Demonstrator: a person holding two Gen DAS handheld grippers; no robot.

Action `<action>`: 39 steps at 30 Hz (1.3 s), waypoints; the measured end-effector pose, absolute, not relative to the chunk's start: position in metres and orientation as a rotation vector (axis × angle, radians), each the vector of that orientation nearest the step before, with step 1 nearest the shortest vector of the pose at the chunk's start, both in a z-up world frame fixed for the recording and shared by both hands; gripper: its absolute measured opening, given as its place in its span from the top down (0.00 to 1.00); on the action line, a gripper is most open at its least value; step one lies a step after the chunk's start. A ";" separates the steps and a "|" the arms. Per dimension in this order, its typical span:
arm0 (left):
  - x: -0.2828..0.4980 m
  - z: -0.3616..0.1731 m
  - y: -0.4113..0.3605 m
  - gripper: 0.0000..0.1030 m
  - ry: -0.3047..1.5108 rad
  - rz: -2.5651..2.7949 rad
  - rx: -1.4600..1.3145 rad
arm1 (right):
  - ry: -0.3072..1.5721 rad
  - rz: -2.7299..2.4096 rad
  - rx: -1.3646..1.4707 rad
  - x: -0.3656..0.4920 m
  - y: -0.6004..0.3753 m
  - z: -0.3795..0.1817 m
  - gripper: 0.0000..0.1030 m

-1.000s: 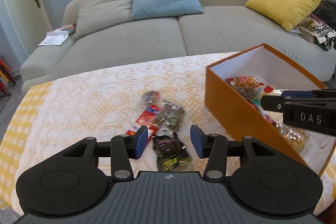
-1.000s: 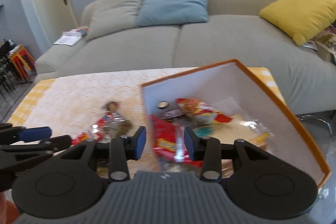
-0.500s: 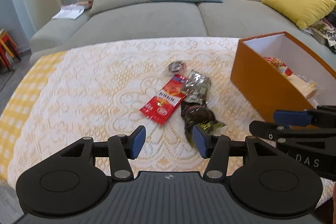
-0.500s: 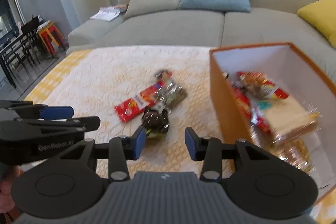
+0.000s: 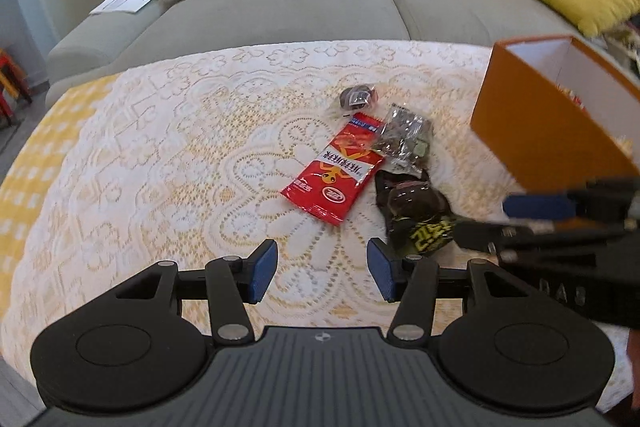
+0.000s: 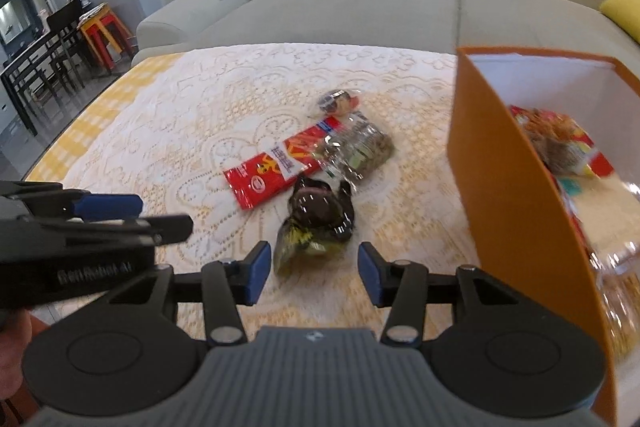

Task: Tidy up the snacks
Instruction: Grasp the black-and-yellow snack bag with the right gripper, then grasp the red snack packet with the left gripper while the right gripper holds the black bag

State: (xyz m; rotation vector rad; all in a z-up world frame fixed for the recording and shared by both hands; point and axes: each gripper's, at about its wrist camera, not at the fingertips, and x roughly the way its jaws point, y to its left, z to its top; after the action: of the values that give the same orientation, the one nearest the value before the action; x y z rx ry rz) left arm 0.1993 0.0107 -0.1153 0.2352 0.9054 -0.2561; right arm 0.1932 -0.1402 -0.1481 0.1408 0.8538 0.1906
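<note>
Since a second ago my right gripper (image 6: 308,273) has swung off the orange box (image 6: 516,203) and out over the loose snacks, and my left gripper (image 5: 322,273) has backed away from the pile, so both now hang above the tabletop (image 5: 160,155) on the near side of the box. My right fingers (image 6: 256,271) stand wide apart with nothing between them, and the dark snack packet (image 6: 316,219) with yellow print sits just ahead of the gap, a little toward the left finger. My left fingers (image 5: 262,275) are also spread and empty, over bare lace. Out from there, the red snack packet (image 5: 334,169) lies flat on the far-left side of the dark one, a clear crinkly packet (image 5: 406,139) sits beyond it toward the box, and a small round wrapped snack (image 5: 356,97) lies farthest from me. The box stands to the right of the pile, already holding several packets. I judge the step is picking the dark packet with the right gripper. To do it well I'd centre the gap on its puffed middle, come down low, and close on the bag's body, not its floppy yellow end. The foil looks slippery, so I'd close firmly, lift straight, and clear the box's near wall before releasing.
</note>
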 end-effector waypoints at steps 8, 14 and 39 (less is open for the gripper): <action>0.229 -0.130 0.018 0.41 0.934 -0.248 0.247 | 0.870 0.199 0.133 0.239 -0.130 -0.167 0.53; 0.244 -0.138 0.022 0.41 0.944 -0.261 0.286 | 0.887 0.211 0.088 0.261 -0.116 -0.186 0.49; 0.298 -0.165 -0.005 0.29 0.927 -0.633 0.448 | 0.913 0.164 0.054 0.248 -0.147 -0.200 0.49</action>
State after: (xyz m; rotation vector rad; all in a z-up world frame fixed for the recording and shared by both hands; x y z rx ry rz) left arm 0.2984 -0.0045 -0.1652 0.4481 0.9270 -0.6332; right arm 0.2482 -0.1474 -0.2004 0.0543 0.9129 0.1640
